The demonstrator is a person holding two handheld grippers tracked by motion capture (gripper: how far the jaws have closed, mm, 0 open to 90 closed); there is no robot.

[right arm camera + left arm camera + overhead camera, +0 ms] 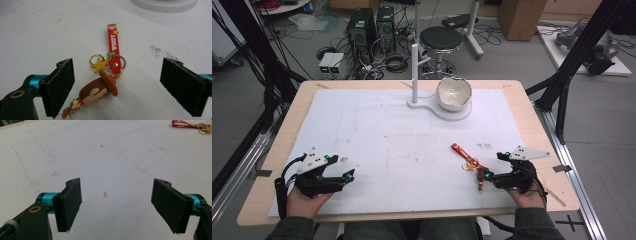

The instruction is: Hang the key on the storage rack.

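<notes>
Both tongs stand wide apart and grip nothing. Right gripper (117,85), at the lower right of the high view, has its jaws either side of a small cowboy figure keyring with a brown hat (100,91), lying on the white table sheet (402,135). Its red rubber strap (113,47) reads "WOODY" in white, beside a yellow star charm (98,65). Left gripper (116,205) rests at the lower left of the high view, held low over bare sheet by the person's left hand (304,202).

Keychain figure (93,96) legs cut by bottom edge, white stand (165,3) cropped at top
</notes>
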